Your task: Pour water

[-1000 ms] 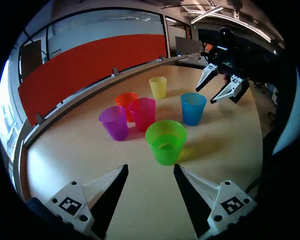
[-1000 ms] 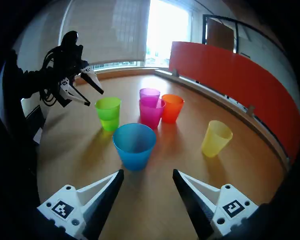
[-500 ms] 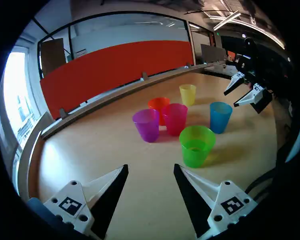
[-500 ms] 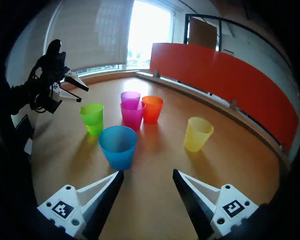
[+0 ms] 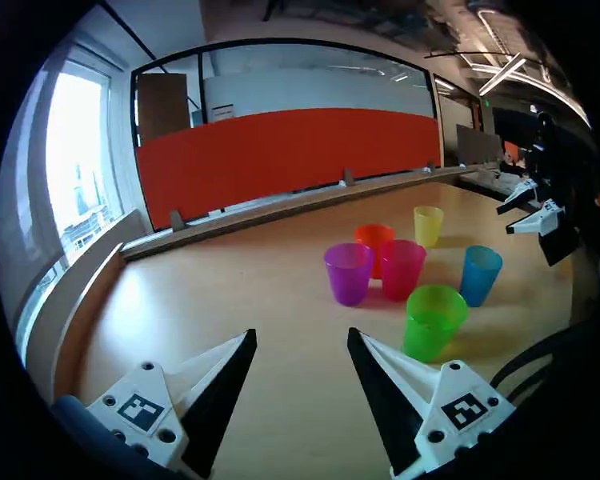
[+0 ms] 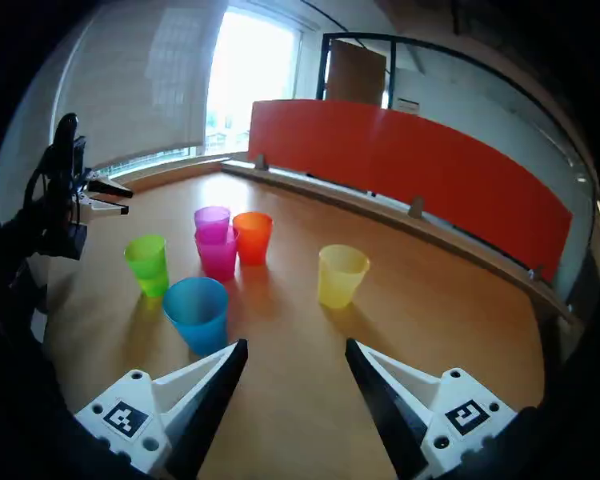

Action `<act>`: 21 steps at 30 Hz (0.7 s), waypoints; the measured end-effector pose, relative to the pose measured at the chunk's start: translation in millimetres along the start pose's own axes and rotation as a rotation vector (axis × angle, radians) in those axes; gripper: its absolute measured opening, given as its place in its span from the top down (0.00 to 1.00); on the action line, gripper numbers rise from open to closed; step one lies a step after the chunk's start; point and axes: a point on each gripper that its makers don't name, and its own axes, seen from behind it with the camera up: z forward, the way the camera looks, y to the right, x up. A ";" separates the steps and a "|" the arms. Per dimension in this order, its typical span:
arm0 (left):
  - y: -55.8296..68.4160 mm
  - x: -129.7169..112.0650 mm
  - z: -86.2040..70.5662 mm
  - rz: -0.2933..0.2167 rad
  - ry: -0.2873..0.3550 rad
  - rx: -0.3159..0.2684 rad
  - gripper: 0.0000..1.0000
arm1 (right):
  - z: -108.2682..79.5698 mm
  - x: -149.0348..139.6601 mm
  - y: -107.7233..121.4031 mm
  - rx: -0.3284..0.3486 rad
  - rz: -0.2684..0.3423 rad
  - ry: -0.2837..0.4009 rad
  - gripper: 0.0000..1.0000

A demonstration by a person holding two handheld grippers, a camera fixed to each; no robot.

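Leaving broad open tabletop (image 5: 220, 296) around, the cups (image 5: 402, 268) apparently cluster centrally.

**Office, open-plan meeting area**

Long wooden table (image 5: 220, 280) with a red divider panel (image 5: 300, 156) along its far edge. Glass partition wall (image 5: 316, 86) behind, wooden door (image 5: 162, 102), ceiling strip lights (image 5: 504, 72), big window (image 6: 248, 76) with roller blind (image 6: 140, 88).
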 end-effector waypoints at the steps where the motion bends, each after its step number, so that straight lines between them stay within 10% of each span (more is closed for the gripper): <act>1: -3.0 0.6 -0.9 -0.012 0.006 0.013 0.16 | -1.5 2.2 2.0 -0.012 0.005 0.007 0.05; 21: -18.7 28.3 -22.9 -0.135 0.141 0.139 0.16 | -20.9 35.3 48.3 -0.256 0.117 0.140 0.05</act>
